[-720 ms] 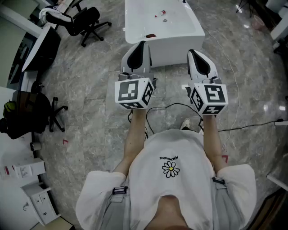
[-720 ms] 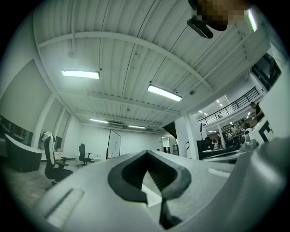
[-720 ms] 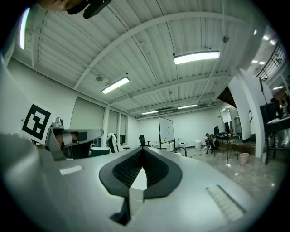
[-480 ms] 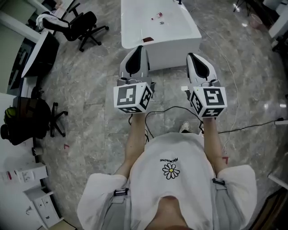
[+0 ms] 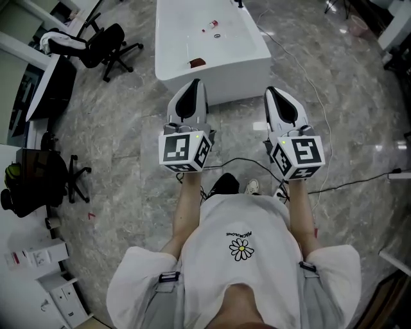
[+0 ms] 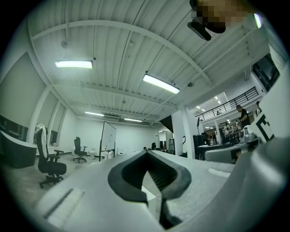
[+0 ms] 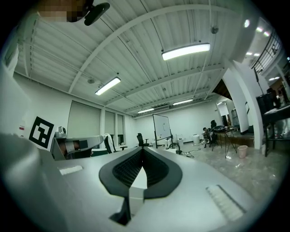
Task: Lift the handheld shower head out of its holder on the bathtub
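Note:
The white bathtub [image 5: 239, 72] stands on the marble floor ahead of me, at the top middle of the head view. A small dark fitting [image 5: 239, 3] shows at its far rim; I cannot make out the shower head or its holder. My left gripper [image 5: 190, 88] and right gripper [image 5: 278, 94] are held side by side in front of the tub's near end, apart from it. Both are shut with nothing in them. In the left gripper view the left gripper [image 6: 147, 154] points into the room, and the right gripper [image 7: 142, 152] does the same.
A small red item [image 5: 210, 26] and a dark red one [image 5: 196, 62] lie on the tub. Office chairs [image 5: 108, 40] and a desk [image 5: 45, 80] stand at left. A black cable [image 5: 239, 159] and a white cable [image 5: 323, 122] cross the floor.
The bathtub has shifted left and nearer in the head view as the person stepped forward; a dark shoe now shows. Both grippers stayed shut and side by side.

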The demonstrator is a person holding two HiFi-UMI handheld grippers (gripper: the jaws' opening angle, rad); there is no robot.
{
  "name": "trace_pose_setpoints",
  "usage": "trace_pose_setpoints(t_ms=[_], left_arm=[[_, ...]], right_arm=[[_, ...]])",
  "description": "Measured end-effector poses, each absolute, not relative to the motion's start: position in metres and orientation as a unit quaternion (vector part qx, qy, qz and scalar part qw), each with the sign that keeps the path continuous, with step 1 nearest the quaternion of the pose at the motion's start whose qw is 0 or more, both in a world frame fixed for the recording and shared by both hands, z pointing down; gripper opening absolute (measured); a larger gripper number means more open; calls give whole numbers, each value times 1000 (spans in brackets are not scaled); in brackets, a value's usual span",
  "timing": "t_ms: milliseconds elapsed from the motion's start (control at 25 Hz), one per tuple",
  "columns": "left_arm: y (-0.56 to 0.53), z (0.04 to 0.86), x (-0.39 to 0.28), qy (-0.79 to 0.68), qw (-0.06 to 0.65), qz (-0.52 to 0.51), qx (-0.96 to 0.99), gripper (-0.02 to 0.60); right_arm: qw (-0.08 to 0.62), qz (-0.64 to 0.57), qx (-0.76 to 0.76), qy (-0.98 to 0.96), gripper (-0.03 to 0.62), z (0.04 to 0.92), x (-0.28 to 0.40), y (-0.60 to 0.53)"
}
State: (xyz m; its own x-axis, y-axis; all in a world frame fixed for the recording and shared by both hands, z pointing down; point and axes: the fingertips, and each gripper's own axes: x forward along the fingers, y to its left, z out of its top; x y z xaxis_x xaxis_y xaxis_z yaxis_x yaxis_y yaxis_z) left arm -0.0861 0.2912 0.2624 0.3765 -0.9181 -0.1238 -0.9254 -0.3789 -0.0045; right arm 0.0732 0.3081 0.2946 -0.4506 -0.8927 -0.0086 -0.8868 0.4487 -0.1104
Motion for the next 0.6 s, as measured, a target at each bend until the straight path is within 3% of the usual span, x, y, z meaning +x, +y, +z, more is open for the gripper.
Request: trace_pose_setpoints(t_ms=[600], left_arm=[[183, 298, -37, 536, 10, 51, -843, 0]], right_arm=[[28, -93, -546, 832, 23, 339, 133, 223]])
